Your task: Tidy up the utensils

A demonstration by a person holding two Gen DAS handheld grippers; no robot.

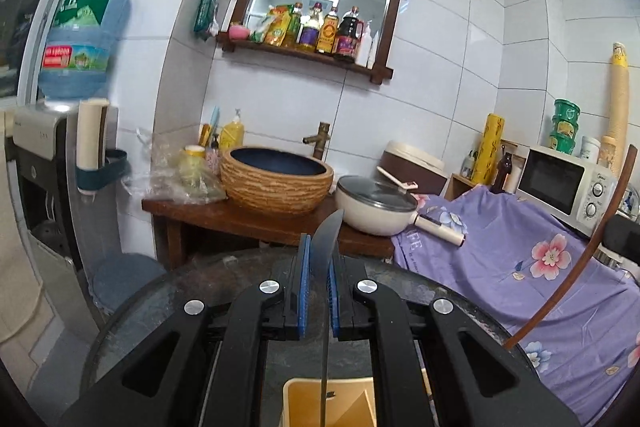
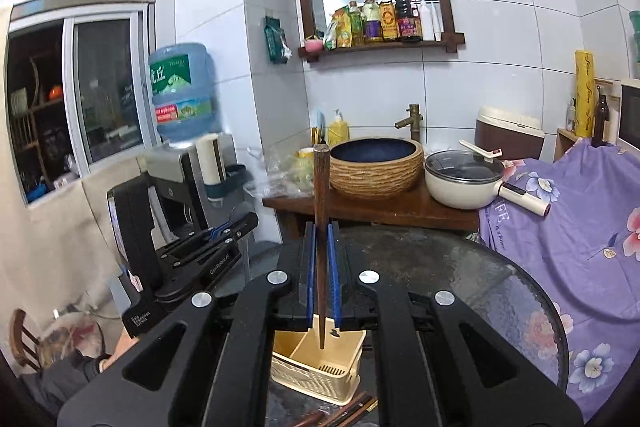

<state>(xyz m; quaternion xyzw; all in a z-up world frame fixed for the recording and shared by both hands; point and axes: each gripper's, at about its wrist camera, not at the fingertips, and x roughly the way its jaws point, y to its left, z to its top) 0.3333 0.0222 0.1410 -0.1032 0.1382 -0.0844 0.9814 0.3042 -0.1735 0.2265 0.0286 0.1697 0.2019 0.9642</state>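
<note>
The left gripper [image 1: 318, 291] is clamped on a thin dark utensil [image 1: 329, 247] whose flat blade stands upright between the blue pads [image 1: 301, 291], its lower end reaching down to the beige utensil basket [image 1: 304, 399] below. The right gripper [image 2: 322, 275] is closed on a brown wooden chopstick [image 2: 321, 211], held upright with its tip inside the slatted utensil basket [image 2: 320, 367], which sits near the front edge of the round dark glass table [image 2: 460, 279]. More chopsticks [image 2: 352, 407] lie on the table just in front of the basket. At the left of the right wrist view, the left gripper [image 2: 240, 223] hangs beside the table's left edge.
</note>
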